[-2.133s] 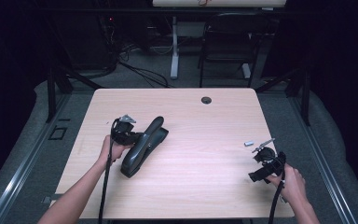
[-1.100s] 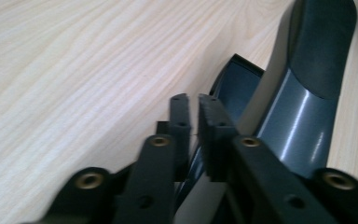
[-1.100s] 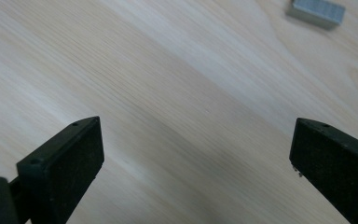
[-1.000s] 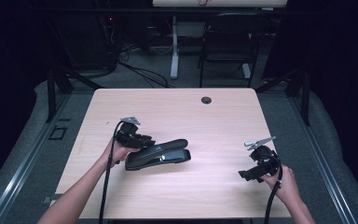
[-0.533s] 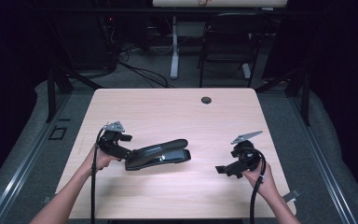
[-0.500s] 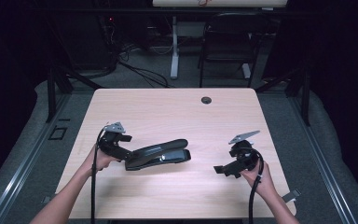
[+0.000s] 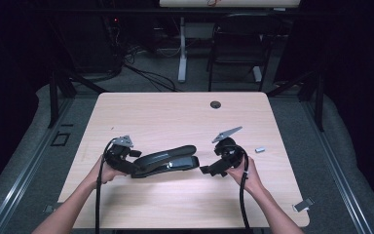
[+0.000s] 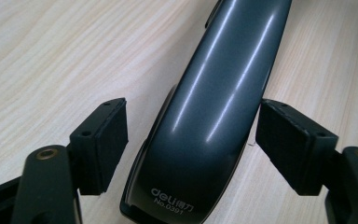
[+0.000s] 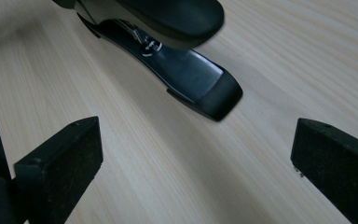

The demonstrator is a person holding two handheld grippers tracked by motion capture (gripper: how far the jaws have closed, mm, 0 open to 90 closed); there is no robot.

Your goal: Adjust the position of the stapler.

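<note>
A black stapler (image 7: 168,160) lies flat across the wooden table (image 7: 175,117), its front end pointing right. My left gripper (image 7: 135,165) is at its rear end. In the left gripper view the jaws straddle the glossy stapler top (image 8: 214,116). The left pad (image 8: 102,140) stands clear of it and the right pad (image 8: 293,144) sits at its edge. These jaws have just been closing around the stapler without gripping it. My right gripper (image 7: 205,169) is open just right of the stapler's front end. In the right gripper view the stapler base (image 9: 200,79) lies ahead of the wide-open gripper (image 9: 198,154).
A small metal piece (image 7: 259,150) lies on the table to the right of my right hand. A round cable hole (image 7: 215,104) sits near the far edge. A clip (image 7: 303,205) is at the table's right front corner. A chair and desk legs stand beyond the table.
The right gripper has moved left toward the stapler's front end. The left gripper slid back to the stapler's rear end with its jaws apart. The stapler, slanted two seconds ago, lies crosswise.
</note>
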